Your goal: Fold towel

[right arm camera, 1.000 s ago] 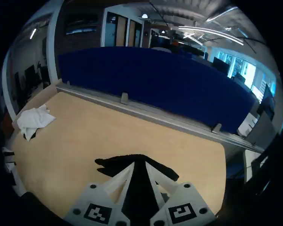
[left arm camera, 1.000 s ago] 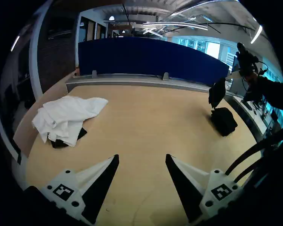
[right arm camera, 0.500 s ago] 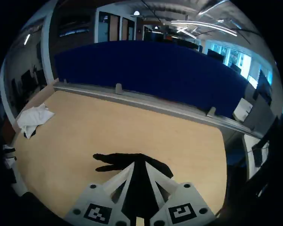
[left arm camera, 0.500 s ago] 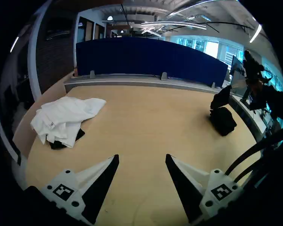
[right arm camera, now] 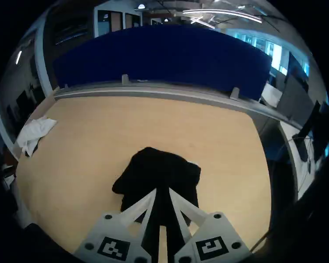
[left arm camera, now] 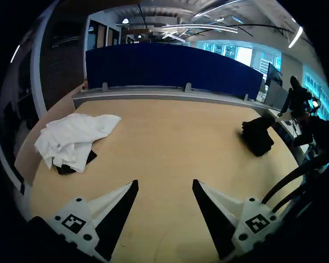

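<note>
— Table (left arm camera: 173,127), condition?
— Light wood; blue partition (left arm camera: 173,65) along the far edge; white cloth heap (left arm camera: 72,136) at the left.
— Towel?
— Black towel (right arm camera: 158,171), bunched on the table's right side; right gripper (right arm camera: 162,190) pinched closed on it.
— Other tool?
— Left gripper (left arm camera: 164,182) spread wide over bare wood; holding nothing.

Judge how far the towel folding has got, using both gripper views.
Done: the black towel lies bunched into a compact stack on the table, seemingly partly folded. In hand: the right gripper is closed on its near edge, while the left gripper hangs open and empty. Left: finishing that fold, and the crumpled white cloth heap at the table's edge looks untouched.
</note>
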Demonstrator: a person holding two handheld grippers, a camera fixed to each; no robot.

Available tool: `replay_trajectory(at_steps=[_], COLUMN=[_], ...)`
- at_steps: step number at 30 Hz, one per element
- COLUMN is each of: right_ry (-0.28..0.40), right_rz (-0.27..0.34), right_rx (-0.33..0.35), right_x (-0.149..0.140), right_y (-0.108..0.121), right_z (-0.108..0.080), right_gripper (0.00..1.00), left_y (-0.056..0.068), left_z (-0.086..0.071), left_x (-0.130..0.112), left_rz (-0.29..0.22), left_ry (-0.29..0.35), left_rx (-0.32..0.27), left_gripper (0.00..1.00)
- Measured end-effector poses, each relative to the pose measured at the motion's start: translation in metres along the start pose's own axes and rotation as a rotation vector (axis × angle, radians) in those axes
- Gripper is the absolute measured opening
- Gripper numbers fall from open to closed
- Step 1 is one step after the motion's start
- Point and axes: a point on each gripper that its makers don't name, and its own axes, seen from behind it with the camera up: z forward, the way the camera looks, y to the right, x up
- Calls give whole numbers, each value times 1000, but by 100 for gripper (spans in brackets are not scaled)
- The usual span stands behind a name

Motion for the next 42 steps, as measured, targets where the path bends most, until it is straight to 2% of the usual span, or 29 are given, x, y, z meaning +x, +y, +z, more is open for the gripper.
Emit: replay_trajectory(at_steps=[8, 15, 21, 27, 32, 40, 42], right_ry=[-65, -128, -140, -167, -152, -120, -113], right_rz=[74, 117, 148, 149, 157, 177, 179], right_rx=[-23, -80, -106, -117, -117, -119, -123], right_x=[-55, -89, -94, -100, -97, -96, -96], right_y=[6, 22, 31, 33, 31, 31, 30], right_z=[3, 13, 22, 31, 33, 30, 28], right_gripper=[5, 5, 5, 5, 7, 15, 22], left_y=[1, 7, 9, 10, 11, 12, 12], left_z=[1, 2, 5, 5, 4, 6, 6], left_x=[-2, -2, -3, -2, -1, 1, 2], left_rz=[3, 13, 18, 18, 20, 22, 23], left_ry=[-3, -6, -9, -9, -8, -8, -8], left_rx=[0, -7, -8, -8, -7, -9, -11], left_gripper=[91, 91, 91, 91, 91, 91, 91])
